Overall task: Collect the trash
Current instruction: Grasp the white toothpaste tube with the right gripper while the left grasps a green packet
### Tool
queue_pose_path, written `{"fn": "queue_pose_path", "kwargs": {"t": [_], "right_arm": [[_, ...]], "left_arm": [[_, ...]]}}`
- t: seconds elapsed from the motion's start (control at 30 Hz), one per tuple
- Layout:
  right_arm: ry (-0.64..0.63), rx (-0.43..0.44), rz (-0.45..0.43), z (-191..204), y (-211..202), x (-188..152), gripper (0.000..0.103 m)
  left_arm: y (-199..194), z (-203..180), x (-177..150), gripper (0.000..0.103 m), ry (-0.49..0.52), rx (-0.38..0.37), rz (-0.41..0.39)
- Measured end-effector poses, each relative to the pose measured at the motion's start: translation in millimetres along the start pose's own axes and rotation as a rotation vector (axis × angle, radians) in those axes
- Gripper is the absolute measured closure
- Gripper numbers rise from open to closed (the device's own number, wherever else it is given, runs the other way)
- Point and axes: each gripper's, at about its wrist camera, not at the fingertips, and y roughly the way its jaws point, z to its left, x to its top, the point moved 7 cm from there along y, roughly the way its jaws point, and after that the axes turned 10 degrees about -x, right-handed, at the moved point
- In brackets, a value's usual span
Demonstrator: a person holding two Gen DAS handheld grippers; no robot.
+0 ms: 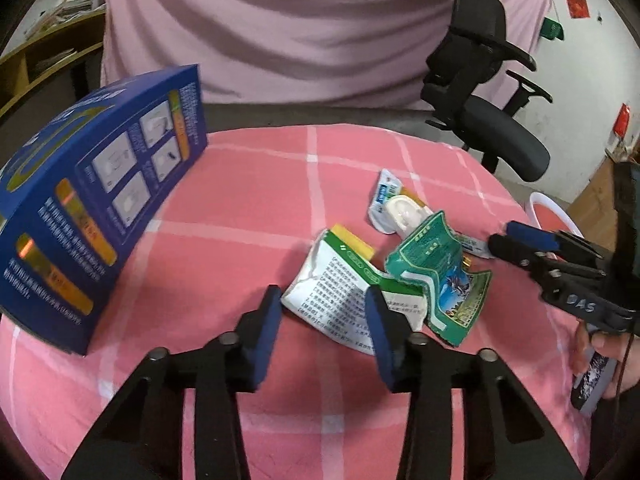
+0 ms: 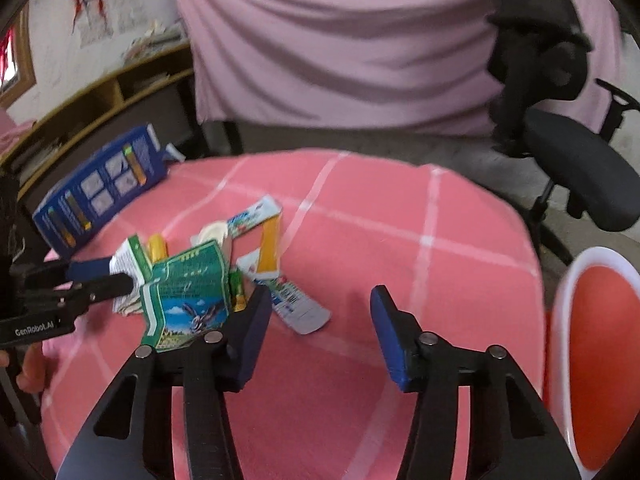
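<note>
Crumpled trash lies in a pile on the pink checked tablecloth: a white and green printed carton, a green wrapper with a bird picture, and a white, blue and orange package. My left gripper is open, its blue pads either side of the near edge of the white carton. In the right wrist view the green wrapper and the flattened package lie left of my right gripper, which is open and empty above the cloth.
A large blue box stands on the table's left side, also in the right wrist view. A white-rimmed bin with a red inside stands at the table's right edge. A black office chair and a pink draped cloth are behind.
</note>
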Motion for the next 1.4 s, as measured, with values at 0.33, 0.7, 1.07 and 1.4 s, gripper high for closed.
{"fn": "queue_pose_path", "kwargs": {"t": [0.33,0.7,1.07,1.4], "right_arm": [[-0.061,0.04,0.071,13.4,11.7,-7.5,0.079],[-0.025,0.016,0.025,6.3,-14.9,-21.9,0.083],[0.037,-0.014,-0.12,-0.4,-50.7,-20.3,0.083],[0.096,-0.04,-0.31,-12.9,-86.9,-12.4,0.083]], "left_arm": [[4.0,-17.4,0.8,0.081,0.052,-0.007,-0.001],[-3.1,-43.0,-5.2,0.092,0.095,-0.035,-0.046],[-26.5,-78.2,-14.9,0.101,0.218,0.012,-0.17],[-56.4,-102.0,-2.9,0.102,0.267,0.076,-0.36]]}}
